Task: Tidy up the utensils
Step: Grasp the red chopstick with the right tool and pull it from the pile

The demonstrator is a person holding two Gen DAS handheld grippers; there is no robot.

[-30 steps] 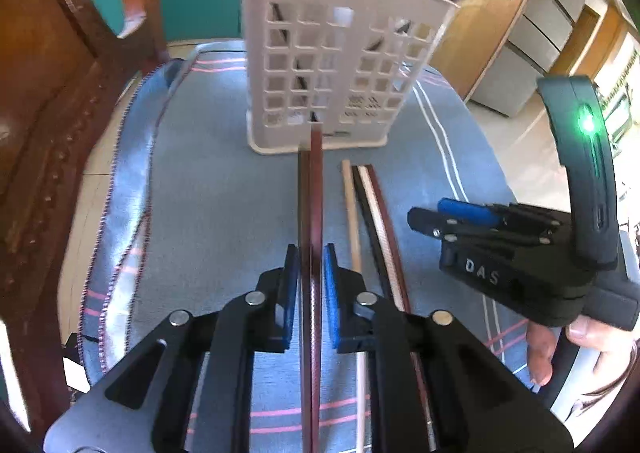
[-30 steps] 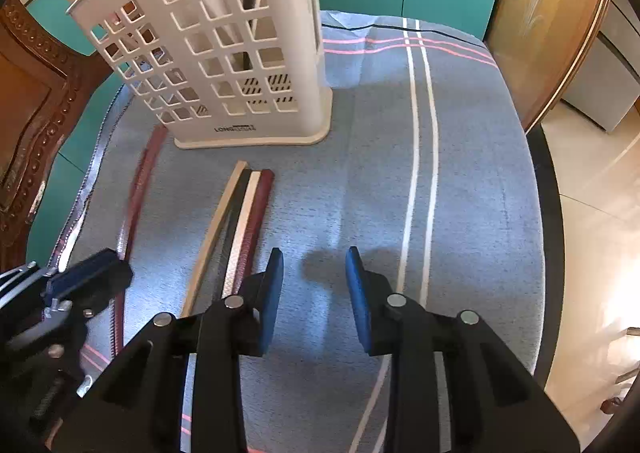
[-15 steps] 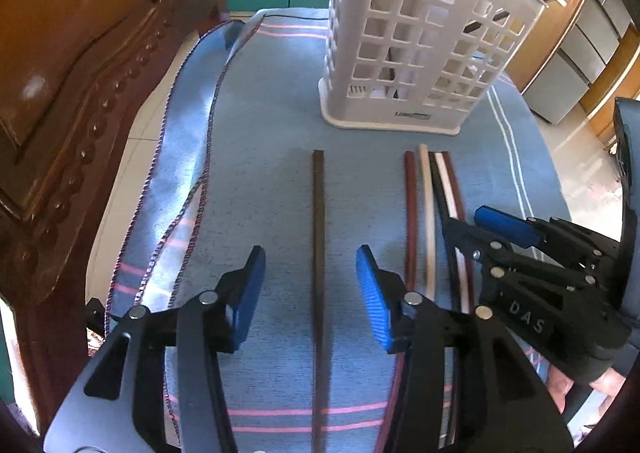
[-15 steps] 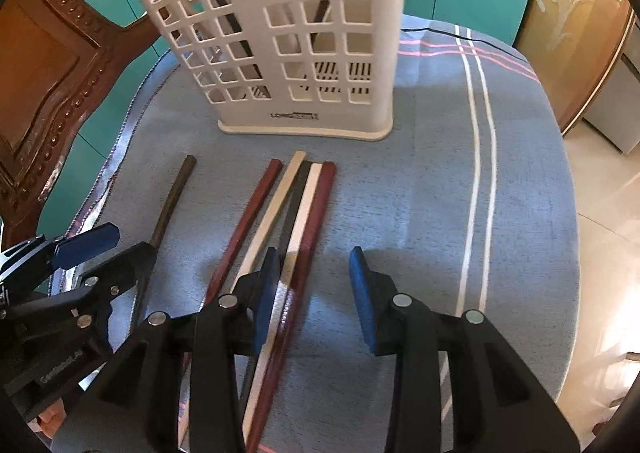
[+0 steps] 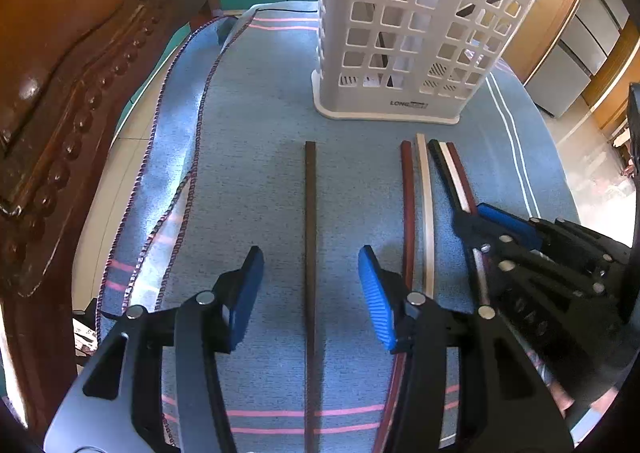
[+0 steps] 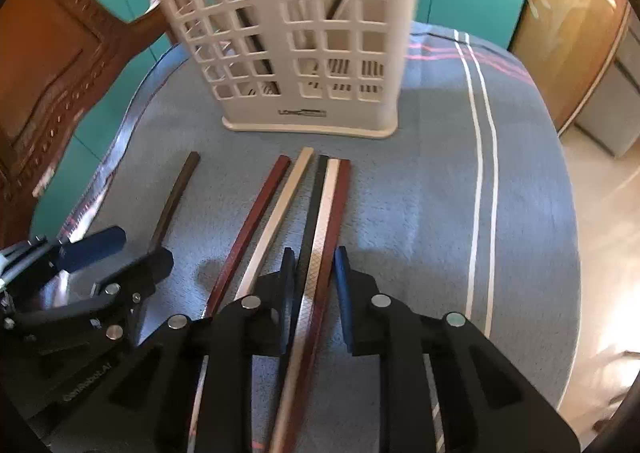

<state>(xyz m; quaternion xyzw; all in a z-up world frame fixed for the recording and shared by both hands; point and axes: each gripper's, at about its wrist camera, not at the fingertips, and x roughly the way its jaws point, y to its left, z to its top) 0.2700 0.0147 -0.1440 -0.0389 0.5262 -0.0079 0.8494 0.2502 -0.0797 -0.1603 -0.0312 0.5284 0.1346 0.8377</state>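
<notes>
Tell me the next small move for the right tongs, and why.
Probably finish closing, then lift. The right tongs have just been closing around the bundle of three chopsticks, black, white and dark red, which lies flat on the cloth. The white holder stands just beyond, so they go there next.

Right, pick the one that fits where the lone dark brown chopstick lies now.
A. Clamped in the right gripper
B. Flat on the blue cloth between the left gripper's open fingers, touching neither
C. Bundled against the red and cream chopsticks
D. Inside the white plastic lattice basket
B: the dark brown chopstick lies flat on the blue cloth, with clear gaps to both fingers of the left gripper.
</notes>
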